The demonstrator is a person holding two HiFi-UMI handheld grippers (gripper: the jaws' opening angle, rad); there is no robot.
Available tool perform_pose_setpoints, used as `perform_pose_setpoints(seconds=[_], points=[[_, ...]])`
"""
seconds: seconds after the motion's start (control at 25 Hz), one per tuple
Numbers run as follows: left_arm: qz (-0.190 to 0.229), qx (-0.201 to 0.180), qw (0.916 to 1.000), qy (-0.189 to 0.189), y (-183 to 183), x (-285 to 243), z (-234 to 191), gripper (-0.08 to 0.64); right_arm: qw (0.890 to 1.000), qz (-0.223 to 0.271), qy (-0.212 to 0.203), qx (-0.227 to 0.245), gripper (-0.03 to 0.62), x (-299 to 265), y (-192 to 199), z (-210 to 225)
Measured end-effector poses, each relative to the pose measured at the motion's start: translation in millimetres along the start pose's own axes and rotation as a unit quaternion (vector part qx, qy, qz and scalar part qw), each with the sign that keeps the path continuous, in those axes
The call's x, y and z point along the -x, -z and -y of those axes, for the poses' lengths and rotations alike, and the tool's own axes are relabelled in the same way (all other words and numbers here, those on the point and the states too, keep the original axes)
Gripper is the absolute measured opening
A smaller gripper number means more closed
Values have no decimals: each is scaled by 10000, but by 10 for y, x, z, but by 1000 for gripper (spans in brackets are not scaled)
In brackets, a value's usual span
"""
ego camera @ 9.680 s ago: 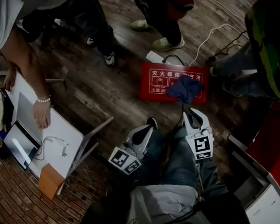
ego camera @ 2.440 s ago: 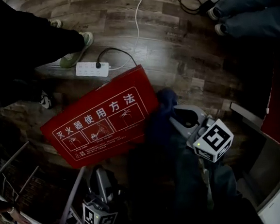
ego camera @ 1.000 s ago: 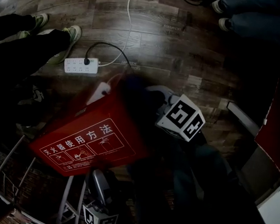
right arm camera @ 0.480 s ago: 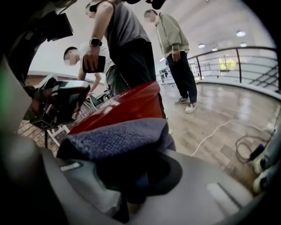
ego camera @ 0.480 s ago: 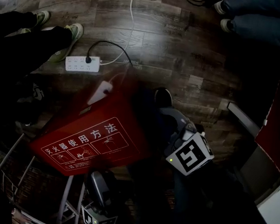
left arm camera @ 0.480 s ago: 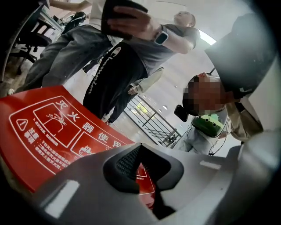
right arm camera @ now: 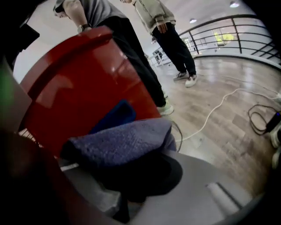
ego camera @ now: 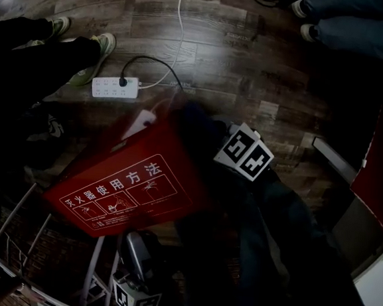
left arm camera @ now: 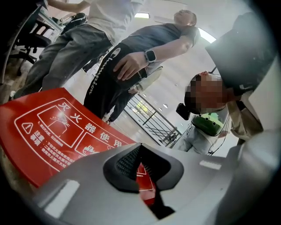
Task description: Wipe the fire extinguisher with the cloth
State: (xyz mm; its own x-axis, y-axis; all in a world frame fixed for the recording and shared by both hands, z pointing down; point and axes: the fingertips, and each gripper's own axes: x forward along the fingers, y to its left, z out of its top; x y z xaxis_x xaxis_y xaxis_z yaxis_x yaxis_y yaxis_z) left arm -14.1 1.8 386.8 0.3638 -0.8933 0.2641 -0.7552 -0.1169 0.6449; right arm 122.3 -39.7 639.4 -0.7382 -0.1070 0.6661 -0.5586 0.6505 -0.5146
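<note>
Wiping is in hand: the cloth (right arm camera: pixel 118 143) is pinched by the right gripper (right arm camera: pixel 131 176) at the box's (ego camera: pixel 129 183) one-o'clock corner, its six-o'clock edge clamped by the left gripper (left arm camera: pixel 140 176); a pressed sweep is needed next.

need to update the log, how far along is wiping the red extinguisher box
Done: the blue cloth is picked up and clamped in the right gripper, and the left gripper grips the lower edge of the red extinguisher box, steadying it. In hand: the cloth is at the box's top corner, against its red side. Left: the printed face has no cloth on it, and how much has been wiped cannot be told.
</note>
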Motion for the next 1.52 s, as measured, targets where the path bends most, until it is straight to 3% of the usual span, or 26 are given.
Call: perform_pose_setpoints(seconds=[0.16,0.36,0.48,0.6,0.68,0.76,0.88,1.0,1.2,1.28,1.52], points=[[-115,-32,9999,91,26,44,30,3,9993,-352,18,-105,45,-17,534,-195],[-253,-62,9996,86,102,101,-6,3,9960,-737,388,314,46,-323,542,176],[-214,-35,9997,72,111,119,-29,3,9962,-729,342,333,46,-306,437,204],[-162,-7,9998,80,84,145,-31,3,9998,2,68,161,44,-13,192,-77],[-100,17,9999,134,51,159,-10,3,9974,516,41,496,44,277,25,-324],[-21,30,9997,240,25,194,-15,3,9922,801,158,946,46,500,-32,-533],[-9,50,9990,444,9,311,-31,3,9862,1096,529,1119,45,709,42,-822],[-87,4,9975,698,-36,489,-43,3,9779,1483,1187,874,46,868,77,-1013],[-382,-167,9952,884,-104,923,-232,3,9549,1980,2206,-194,44,978,148,-1174],[-432,-199,9960,760,-94,1105,-388,3,9535,2109,2152,-100,45,914,157,-1404],[-271,-33,9991,316,0,1522,-703,3,9707,1801,1281,942,44,153,-111,-2146]])
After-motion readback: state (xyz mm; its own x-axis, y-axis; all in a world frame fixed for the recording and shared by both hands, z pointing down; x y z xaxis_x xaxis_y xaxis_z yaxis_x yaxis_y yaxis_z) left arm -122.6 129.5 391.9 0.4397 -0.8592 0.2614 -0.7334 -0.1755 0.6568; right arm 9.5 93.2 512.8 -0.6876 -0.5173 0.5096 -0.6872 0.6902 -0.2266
